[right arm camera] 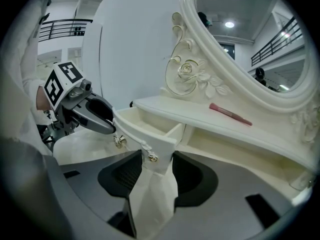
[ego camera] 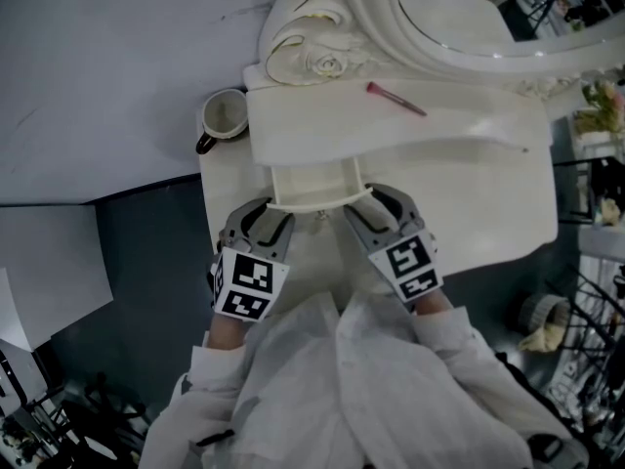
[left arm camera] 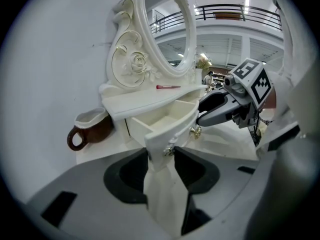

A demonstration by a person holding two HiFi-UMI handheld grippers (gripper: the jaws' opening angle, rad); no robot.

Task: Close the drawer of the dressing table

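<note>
Now, drawer [ego camera: 314, 186] (open), front corners between left tongs [ego camera: 269, 213], right tongs [ego camera: 371, 203]

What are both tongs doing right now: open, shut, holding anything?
Left gripper: tongs open, astride one end of the drawer front, not clamped.
Right gripper: tongs open, astride its other end.
</note>
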